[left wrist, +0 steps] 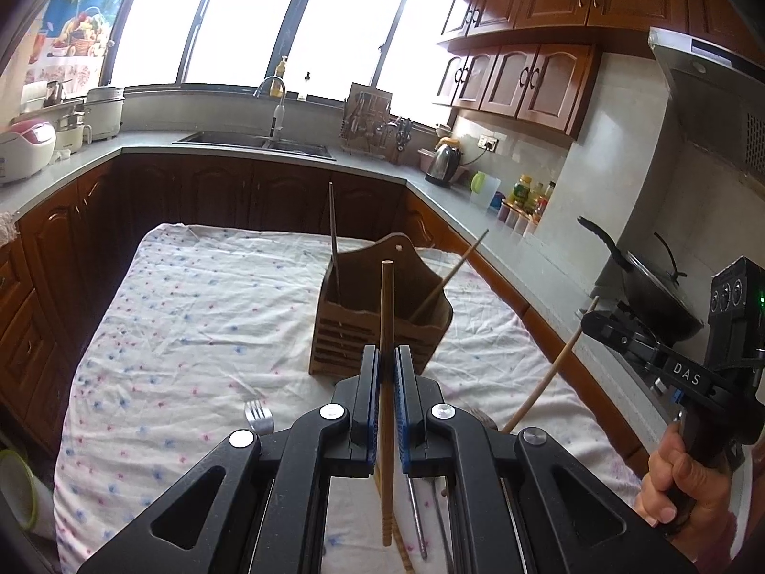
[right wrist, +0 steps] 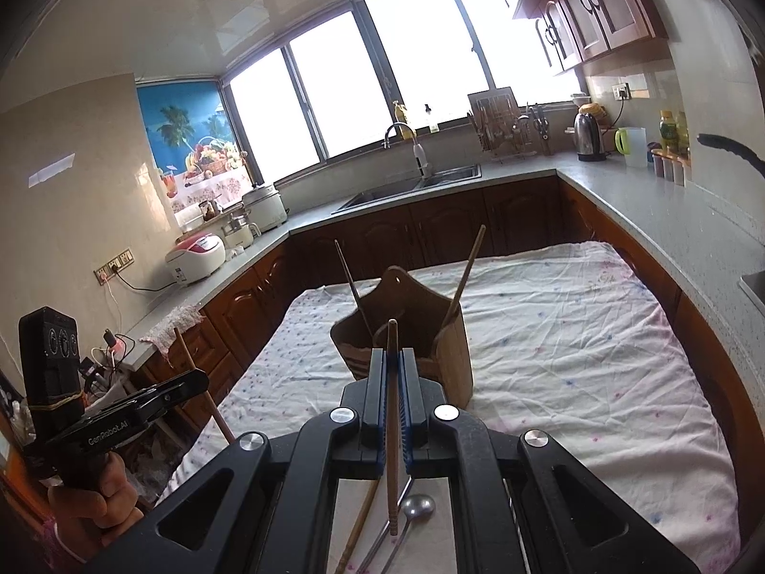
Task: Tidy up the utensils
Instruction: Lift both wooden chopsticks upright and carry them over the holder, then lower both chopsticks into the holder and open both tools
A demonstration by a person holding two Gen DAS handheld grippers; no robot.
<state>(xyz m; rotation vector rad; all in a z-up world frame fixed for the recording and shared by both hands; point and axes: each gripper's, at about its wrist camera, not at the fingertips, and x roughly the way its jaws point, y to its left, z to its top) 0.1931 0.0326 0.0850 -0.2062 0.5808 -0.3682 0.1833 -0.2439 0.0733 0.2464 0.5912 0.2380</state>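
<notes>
Chopsticks: I count two standing tilted in the wooden holder [left wrist: 377, 315] mid-surface. My left tool [left wrist: 387, 368] clamps a third chopstick [left wrist: 387, 335]; my right tool [right wrist: 393, 373] clamps a fourth [right wrist: 392, 382]. Near the surface's close edge lie a fork [left wrist: 258, 416] and a spoon [right wrist: 417, 507].

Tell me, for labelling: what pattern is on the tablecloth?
White tablecloth scattered with small pink and blue flowers; the right wrist view shows it best.

Left wrist view: looks along its fingers, above the table [left wrist: 201, 315], facing the windows; Right wrist view: same way; Shared: wooden holder [left wrist: 382, 315], sink.
</notes>
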